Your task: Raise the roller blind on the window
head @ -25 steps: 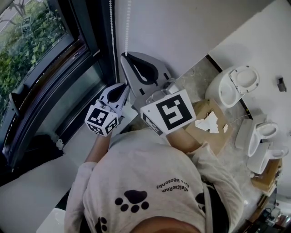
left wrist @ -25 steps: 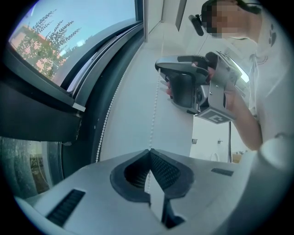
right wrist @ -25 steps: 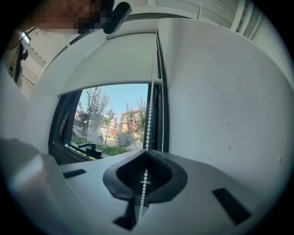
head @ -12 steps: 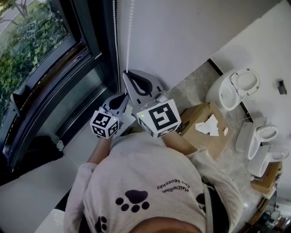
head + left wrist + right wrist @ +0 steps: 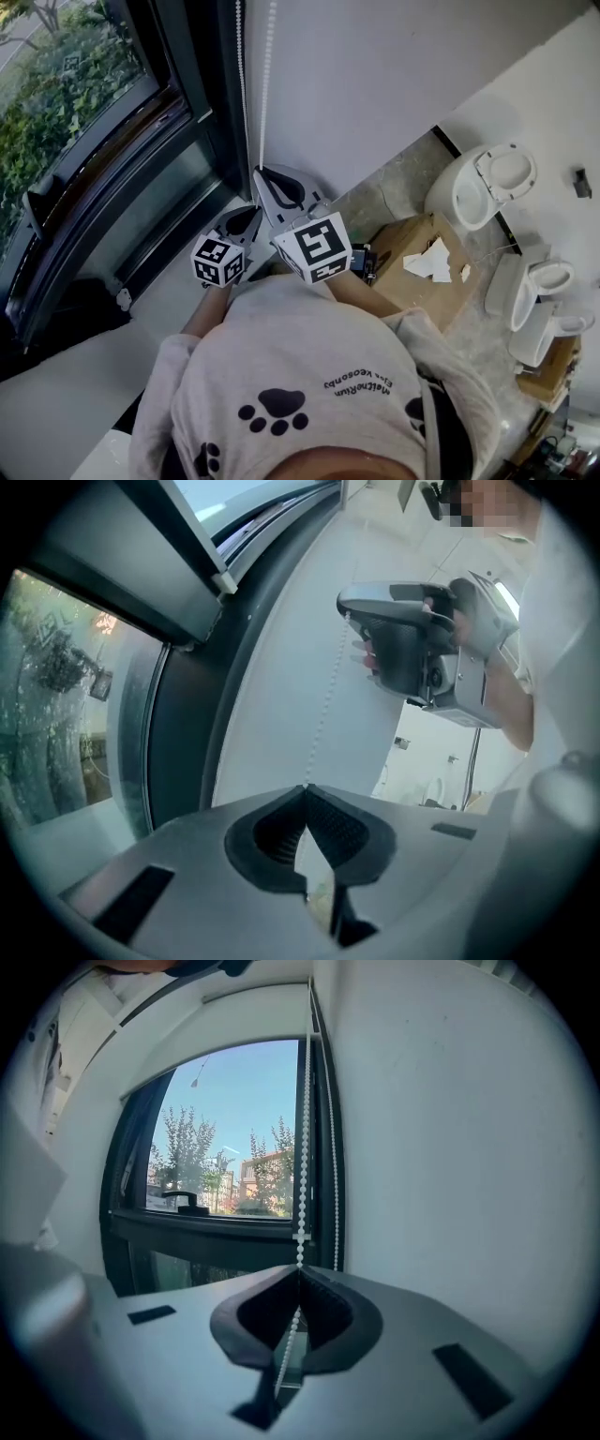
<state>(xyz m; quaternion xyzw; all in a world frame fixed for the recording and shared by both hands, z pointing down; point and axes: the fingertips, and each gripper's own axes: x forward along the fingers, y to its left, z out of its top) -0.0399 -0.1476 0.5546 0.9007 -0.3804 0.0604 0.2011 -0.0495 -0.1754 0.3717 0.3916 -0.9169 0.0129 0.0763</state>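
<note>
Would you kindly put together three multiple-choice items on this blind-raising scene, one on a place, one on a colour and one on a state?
1. Where does the cardboard box lie?
A. On the floor beside a toilet
B. On the window sill
C. Between the left gripper's jaws

2. What colour is the bead chain?
A. Black
B. White
C. Red

3. How does the right gripper stand?
A. Shut on the bead chain
B. Wide open and empty
C. Shut on a sheet of paper

Answers:
1 A: the head view shows the box on the floor at the right, next to the toilet.
2 B: the beads show white against the dark window frame in the right gripper view.
3 A: in the right gripper view the jaws meet at the tip and the chain runs through them.
</note>
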